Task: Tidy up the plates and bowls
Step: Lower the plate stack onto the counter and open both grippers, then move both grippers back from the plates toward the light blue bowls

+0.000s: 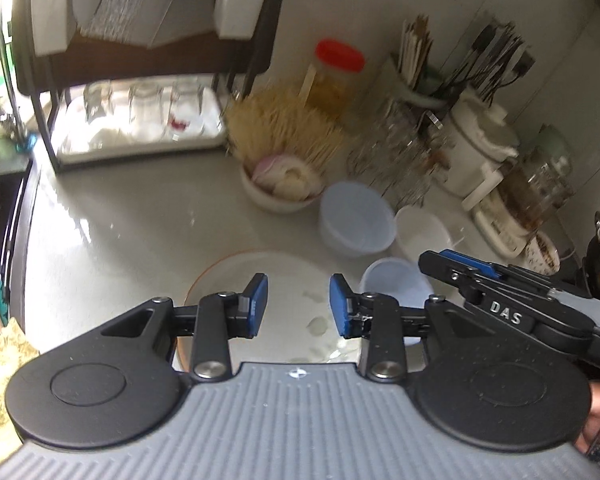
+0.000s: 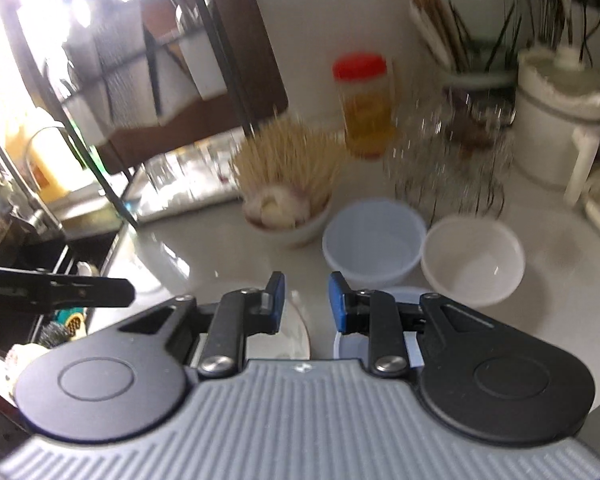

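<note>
A white plate with an orange rim lies on the pale counter, right below my left gripper. That gripper is open, and nothing sits between its blue pads. Beyond the plate stand a pale blue bowl and a white bowl. A second pale blue bowl sits nearer, partly hidden by the right pad. My right gripper is open and empty too, hovering over the gap between the plate and the near blue bowl. The far blue bowl and white bowl lie ahead of it.
A black dish rack with glasses on its tray stands at the back left. A bowl of garlic and thin sticks, a red-lidded jar, utensil holders and a white pot crowd the back wall. The sink is on the left.
</note>
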Available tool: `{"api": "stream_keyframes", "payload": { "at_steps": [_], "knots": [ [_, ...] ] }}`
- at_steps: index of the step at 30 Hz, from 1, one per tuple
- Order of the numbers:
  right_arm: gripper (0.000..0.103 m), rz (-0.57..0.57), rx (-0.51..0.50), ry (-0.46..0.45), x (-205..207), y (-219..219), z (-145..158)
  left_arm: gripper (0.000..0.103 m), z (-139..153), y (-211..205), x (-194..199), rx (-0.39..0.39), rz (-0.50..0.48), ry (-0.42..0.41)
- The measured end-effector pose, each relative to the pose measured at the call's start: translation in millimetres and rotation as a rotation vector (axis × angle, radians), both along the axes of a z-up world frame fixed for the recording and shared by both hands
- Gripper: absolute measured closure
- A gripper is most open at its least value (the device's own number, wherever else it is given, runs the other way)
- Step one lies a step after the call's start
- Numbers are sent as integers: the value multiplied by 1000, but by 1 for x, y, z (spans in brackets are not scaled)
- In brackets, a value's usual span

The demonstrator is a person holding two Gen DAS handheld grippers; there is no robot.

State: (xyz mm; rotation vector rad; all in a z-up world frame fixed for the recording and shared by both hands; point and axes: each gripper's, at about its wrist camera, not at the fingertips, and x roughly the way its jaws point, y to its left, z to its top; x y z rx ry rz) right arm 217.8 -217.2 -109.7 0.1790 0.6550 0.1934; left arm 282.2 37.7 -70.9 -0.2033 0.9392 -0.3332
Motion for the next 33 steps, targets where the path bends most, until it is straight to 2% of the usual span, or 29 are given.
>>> {"api": "stream_keyframes", "payload": {
  "at_steps": [7,14,20,33],
  "knots": [
    [75,-6,-7,-104,-30,-15,33,62,26,-21,-15,-20,7,-71],
    [74,-10,-12,-156,-60,-32,50,62,34,-46,-32,-30,6,-84],
    [74,13,9,-163,-76,-54,43,62,30,-70,-54,-2,2,-84],
    [74,68,29,-145,-117,-83,34,61,27,-98,-110,-1,69,-78]
  ]
}}
